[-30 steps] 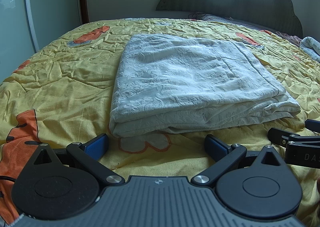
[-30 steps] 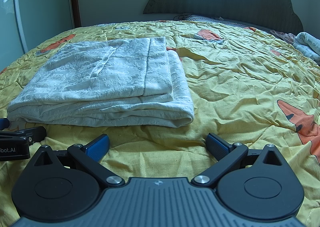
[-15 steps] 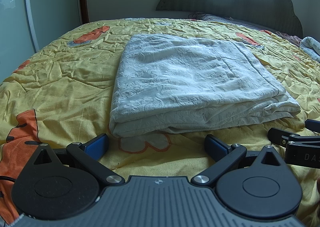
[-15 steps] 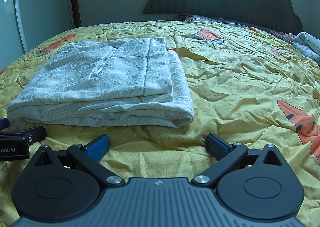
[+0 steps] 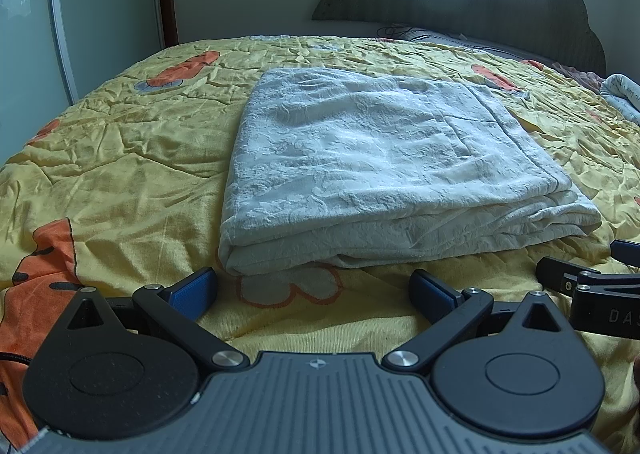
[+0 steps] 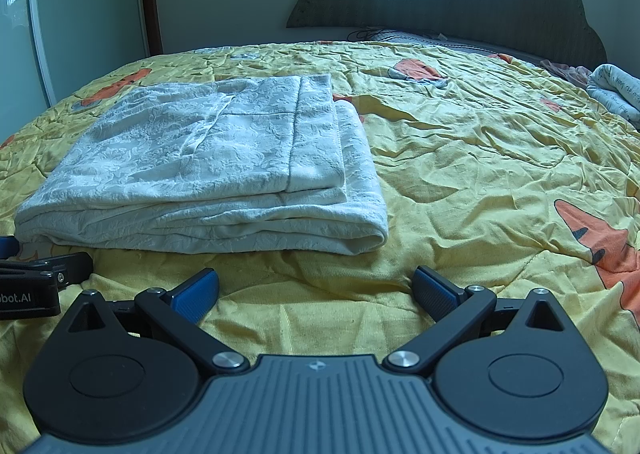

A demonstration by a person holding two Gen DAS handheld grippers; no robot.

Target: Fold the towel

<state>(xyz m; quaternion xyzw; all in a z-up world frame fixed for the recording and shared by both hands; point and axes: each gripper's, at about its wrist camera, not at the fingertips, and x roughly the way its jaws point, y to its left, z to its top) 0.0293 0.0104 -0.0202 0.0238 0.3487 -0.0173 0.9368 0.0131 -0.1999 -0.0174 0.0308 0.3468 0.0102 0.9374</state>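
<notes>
- One towel (image 5: pixel 384 169), folded in layers, lies flat on the bed's yellow quilt (image 5: pixel 120 173), at 12 o'clock from the left tongs (image 5: pixel 314 288).
- Two tongs: the left and the right tongs (image 6: pixel 316 288), both released, jaws wide apart, empty, just short of the towel's near edge.
- One dark headboard (image 6: pixel 460 1). One rolled cloth (image 6: pixel 616 89) at 2 o'clock, cut off by the frame edge.

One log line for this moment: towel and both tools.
towel: folded, flat on bedspread | left tool: open, empty, short of towel | right tool: open, empty, short of towel
</notes>
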